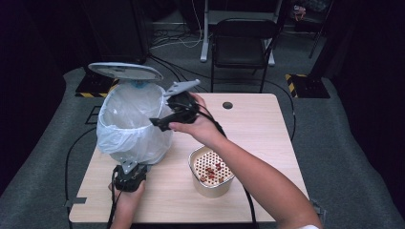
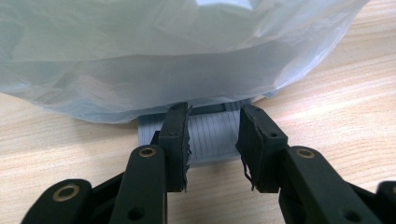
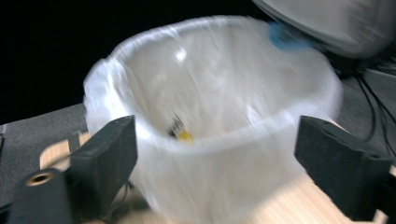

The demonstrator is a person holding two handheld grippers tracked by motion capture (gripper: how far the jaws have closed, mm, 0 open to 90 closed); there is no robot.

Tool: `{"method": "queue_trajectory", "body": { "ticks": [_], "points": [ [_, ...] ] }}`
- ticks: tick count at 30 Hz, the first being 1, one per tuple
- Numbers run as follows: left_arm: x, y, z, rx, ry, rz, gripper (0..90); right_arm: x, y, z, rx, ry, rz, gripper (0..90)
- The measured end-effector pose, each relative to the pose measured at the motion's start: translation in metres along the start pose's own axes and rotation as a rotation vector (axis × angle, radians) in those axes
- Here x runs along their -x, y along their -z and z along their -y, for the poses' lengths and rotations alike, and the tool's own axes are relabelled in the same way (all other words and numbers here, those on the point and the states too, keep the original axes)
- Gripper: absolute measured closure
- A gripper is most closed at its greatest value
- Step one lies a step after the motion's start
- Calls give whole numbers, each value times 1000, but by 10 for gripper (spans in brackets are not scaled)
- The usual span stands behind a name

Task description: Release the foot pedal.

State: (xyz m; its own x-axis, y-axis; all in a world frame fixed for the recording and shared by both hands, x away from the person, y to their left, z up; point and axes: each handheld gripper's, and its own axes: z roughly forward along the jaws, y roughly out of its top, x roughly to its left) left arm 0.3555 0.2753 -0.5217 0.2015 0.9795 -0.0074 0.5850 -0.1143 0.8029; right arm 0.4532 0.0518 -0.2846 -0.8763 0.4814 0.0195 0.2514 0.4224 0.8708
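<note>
Left gripper (image 1: 128, 175) sits half-open astride the bin's ribbed pedal (image 2: 210, 135); right gripper (image 3: 215, 154), wide and empty, hovers by the flimsy, slippery liner (image 1: 126, 126) — rim's safer.

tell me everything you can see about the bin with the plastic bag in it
The bin stands upright at the table's left side, lined with a thin translucent white bag folded over its rim and draping down the outside. Its round grey lid is raised at the back. A ribbed grey pedal juts out at its base, with the left gripper at it, jaws astride. Something small, yellow and dark lies inside.
</note>
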Motion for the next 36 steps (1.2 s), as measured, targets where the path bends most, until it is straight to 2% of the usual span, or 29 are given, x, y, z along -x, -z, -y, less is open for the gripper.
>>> {"method": "queue_trajectory", "body": {
  "ticks": [3, 5, 6, 7, 8, 9, 12, 14, 19, 20, 22, 23, 24, 26, 27, 28, 31, 36],
  "points": [
    [0, 0, -1, -7, -12, -2, 637, 14, 23, 18, -3, -15, 35, 139],
    [-2, 3, -3, -34, -6, 17, 631, 28, 38, 30, -14, -26, 92, 143],
    [-2, 5, -6, -49, -1, 6, 586, 35, 44, 36, -14, -24, 117, 145],
    [-1, 6, -8, -46, 32, 10, 503, 41, 51, 41, -13, -40, 139, 147],
    [-2, 8, -9, -64, 25, 22, 496, 48, 59, 47, -14, -55, 165, 151],
    [-1, 11, -11, -60, 32, 35, 496, 51, 63, 51, -9, -59, 178, 157],
    [0, 25, -17, -39, -17, 27, 472, 61, 79, 64, -1, -55, 219, 171],
    [-2, 29, -19, -40, -23, 42, 466, 64, 85, 70, -7, -72, 235, 173],
    [-6, 35, -21, -58, -18, 82, 450, 69, 96, 85, -1, -65, 259, 190],
    [-8, 35, -20, -60, -13, 91, 445, 70, 102, 95, -5, -64, 264, 200],
    [-11, 36, -18, -65, -17, 104, 438, 69, 106, 102, -9, -80, 274, 201],
    [-12, 37, -18, -68, -21, 112, 437, 71, 108, 106, -5, -63, 280, 201],
    [-12, 37, -17, -75, -10, 115, 434, 71, 111, 111, -10, -69, 290, 203],
    [-14, 38, -16, -74, -20, 122, 425, 72, 117, 121, -25, -71, 331, 222],
    [-14, 38, -16, -74, -20, 122, 421, 72, 117, 121, -25, -71, 331, 222],
    [-17, 40, -13, -70, -24, 123, 417, 73, 123, 131, -27, -84, 369, 225],
    [-21, 40, -10, -73, 5, 145, 408, 78, 132, 145, -9, -115, 398, 225],
    [-27, 40, -5, -66, 17, 141, 389, 81, 145, 179, -19, -164, 448, 225]
  ]
}}
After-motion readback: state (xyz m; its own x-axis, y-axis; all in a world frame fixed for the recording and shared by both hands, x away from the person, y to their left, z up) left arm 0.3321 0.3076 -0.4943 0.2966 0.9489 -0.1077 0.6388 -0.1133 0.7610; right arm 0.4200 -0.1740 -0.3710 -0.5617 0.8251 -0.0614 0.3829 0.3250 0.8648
